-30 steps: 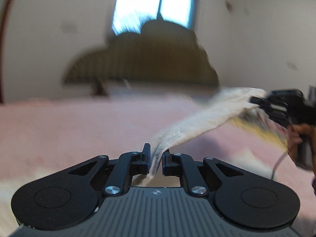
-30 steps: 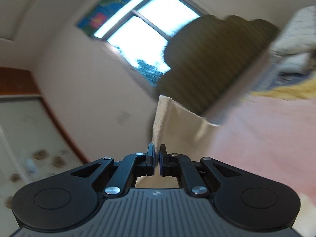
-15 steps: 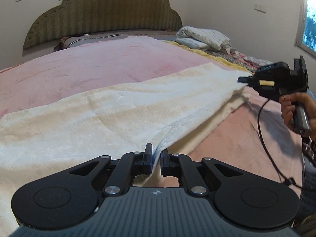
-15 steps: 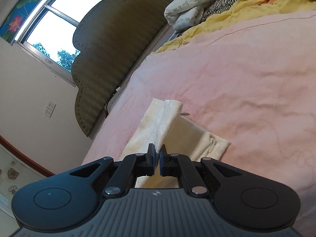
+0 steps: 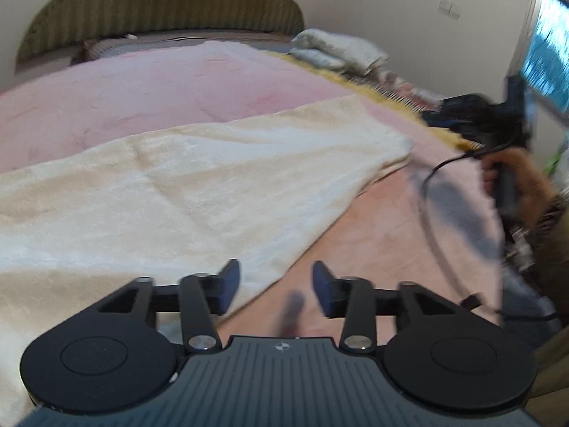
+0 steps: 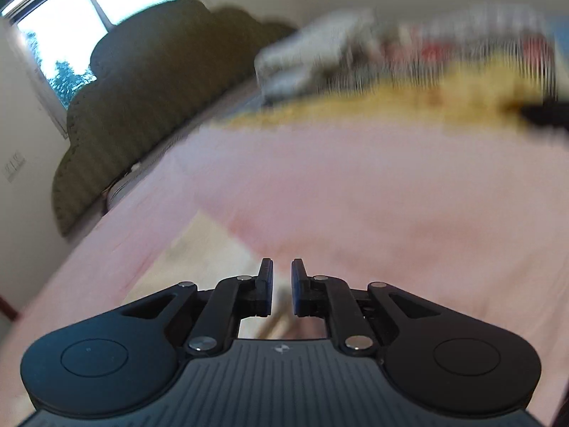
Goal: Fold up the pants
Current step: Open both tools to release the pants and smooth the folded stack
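The cream pants (image 5: 185,185) lie spread flat across the pink bed cover (image 5: 160,82), running from lower left to the right. My left gripper (image 5: 275,290) is open and empty, just above the pants' near edge. My right gripper (image 6: 282,284) has its jaws a little apart with nothing between them; a corner of the pants (image 6: 202,249) lies under and left of it. The right gripper also shows in the left wrist view (image 5: 476,114), held in a hand off the pants' far end.
An olive headboard (image 5: 160,3) stands at the back. Folded white bedding (image 5: 338,49) and a yellow blanket (image 6: 373,106) lie along the bed's far right side. A black cable (image 5: 430,213) hangs from the right gripper over the cover.
Both grippers have let go of the pants and opened. The pants have settled flat on the bed. The right gripper has pulled back to the right.
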